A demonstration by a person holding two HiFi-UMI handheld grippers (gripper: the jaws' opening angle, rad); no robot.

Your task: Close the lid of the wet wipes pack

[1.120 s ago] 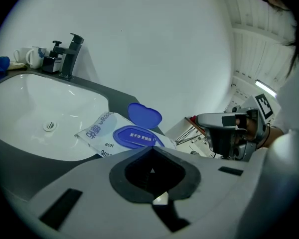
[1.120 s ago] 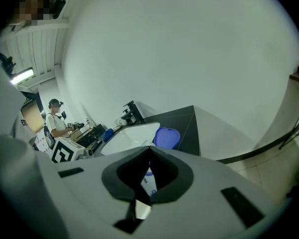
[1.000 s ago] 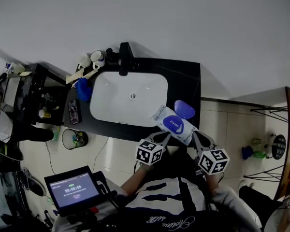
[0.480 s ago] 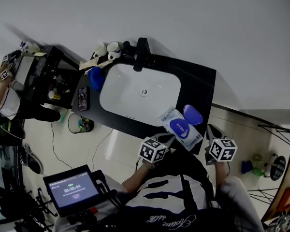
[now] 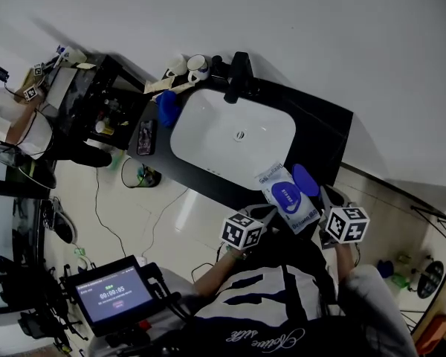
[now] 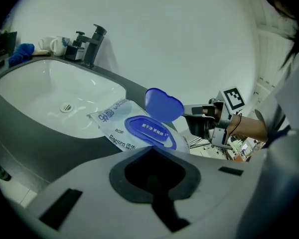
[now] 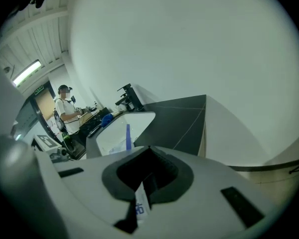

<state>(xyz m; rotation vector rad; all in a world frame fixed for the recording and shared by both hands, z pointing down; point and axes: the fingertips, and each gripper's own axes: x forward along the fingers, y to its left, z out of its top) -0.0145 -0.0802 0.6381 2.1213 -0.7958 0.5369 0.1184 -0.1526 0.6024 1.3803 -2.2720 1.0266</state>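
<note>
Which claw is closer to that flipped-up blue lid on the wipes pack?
Right. The right claw pinches an edge of the wet wipes pack right beside the upright lid; the left claw is on the pack's opposite side, farther from the lid.

The person wears a dark top [image 5: 271, 292] crossed by broad white bands, with white cursive lettering near its lower edge, and a pale grey sleeve [image 5: 368, 288]. The left gripper [image 5: 264, 214] and right gripper [image 5: 323, 203] are pale grey moulded bodies with a dark recess and black rectangular slots. Each carries a white cube [image 5: 243, 230] printed with black square markers. A thin dark band [image 6: 237, 126] circles the right wrist.
</note>
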